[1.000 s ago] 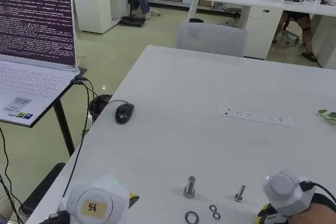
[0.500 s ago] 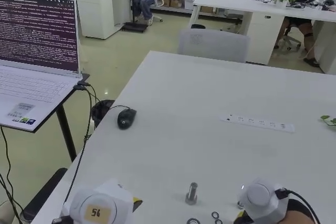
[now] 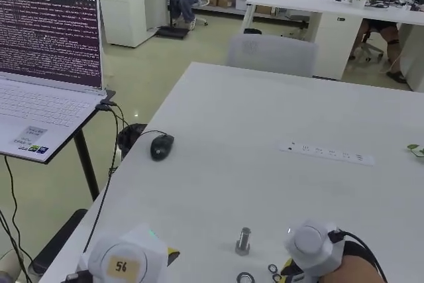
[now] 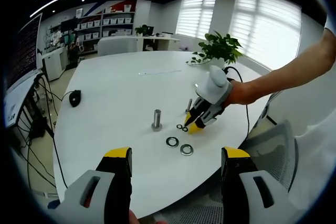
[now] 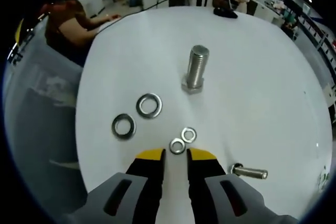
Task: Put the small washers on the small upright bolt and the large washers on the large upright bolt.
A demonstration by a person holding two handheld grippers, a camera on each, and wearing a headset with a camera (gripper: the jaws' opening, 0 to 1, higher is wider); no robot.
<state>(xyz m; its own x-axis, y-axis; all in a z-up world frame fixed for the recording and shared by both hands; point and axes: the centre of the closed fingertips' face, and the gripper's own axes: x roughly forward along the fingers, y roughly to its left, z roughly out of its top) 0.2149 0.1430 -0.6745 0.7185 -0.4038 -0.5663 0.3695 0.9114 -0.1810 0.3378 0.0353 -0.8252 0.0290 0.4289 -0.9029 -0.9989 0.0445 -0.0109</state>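
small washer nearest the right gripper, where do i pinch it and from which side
Probably its outer rim, from above: the near small washer lies flat on the table, so only the thin edge offers purchase. Keep the right gripper jaws clear of the second small washer beside it.

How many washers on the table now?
4, all flat on the table: two large washers side by side; two small washers close together, just ahead of the right hand-held gripper. None seems hidden.

White desks (image 3: 318, 1), grey chair (image 3: 271, 54), blinded windows (image 4: 252, 22)
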